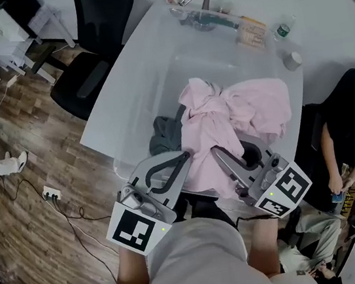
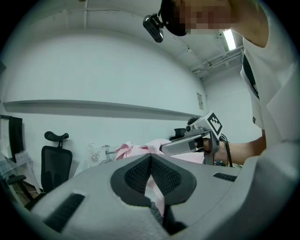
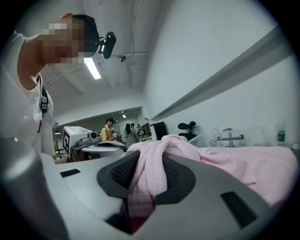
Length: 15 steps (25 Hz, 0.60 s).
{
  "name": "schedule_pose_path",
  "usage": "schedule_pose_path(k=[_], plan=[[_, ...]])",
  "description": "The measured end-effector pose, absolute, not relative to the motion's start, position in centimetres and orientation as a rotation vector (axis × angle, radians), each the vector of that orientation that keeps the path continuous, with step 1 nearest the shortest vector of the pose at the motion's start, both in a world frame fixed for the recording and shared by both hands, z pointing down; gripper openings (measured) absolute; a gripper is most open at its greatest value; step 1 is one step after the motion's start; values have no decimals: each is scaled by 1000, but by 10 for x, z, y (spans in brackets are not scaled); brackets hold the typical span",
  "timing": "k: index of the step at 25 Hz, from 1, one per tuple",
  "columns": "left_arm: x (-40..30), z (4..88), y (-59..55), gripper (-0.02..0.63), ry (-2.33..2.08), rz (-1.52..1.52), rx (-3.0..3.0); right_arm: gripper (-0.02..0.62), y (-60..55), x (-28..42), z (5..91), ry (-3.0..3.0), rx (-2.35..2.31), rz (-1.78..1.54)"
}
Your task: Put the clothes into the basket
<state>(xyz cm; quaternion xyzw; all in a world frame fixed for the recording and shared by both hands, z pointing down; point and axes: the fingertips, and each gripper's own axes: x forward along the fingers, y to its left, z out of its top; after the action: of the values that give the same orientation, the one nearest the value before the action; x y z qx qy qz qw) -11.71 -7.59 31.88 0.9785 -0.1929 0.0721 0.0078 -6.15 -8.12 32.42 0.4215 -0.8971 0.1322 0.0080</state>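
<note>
Carrying the lot: white worktop [image 1: 117, 111], one.

Translucent basket [image 1: 162, 84], one, set mid-worktop. It is the reference for all entries below.

Pink garment [image 1: 212, 133], one, heaped over the basket's near end, with a broad lobe spread toward the basket's right side. Whether it is inside the wall or only draped across it cannot be told. The long axis of the held panel runs from the basket's near edge toward its far end, with the hem at the near edge. Judged soft, light and limp, likely to sag and trail. It is best pinched at a bunched fold or hem, at two points set apart.

Grey garment [image 1: 162, 137], one, crumpled at the basket's near-left, touching the pink one.

Right claw [image 1: 219, 153], at the basket's near edge, clamped on a thick fold of the pink garment.

Left claw [image 1: 184, 157], just beside it, tips pressed together with pale pink cloth caught between.
</note>
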Motion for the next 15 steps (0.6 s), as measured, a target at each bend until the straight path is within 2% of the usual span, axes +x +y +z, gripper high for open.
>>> schedule_pose_path(k=[15], plan=[[-131, 348, -89, 6, -689, 280, 2947, 95, -97, -93, 402, -2696, 1121, 652]])
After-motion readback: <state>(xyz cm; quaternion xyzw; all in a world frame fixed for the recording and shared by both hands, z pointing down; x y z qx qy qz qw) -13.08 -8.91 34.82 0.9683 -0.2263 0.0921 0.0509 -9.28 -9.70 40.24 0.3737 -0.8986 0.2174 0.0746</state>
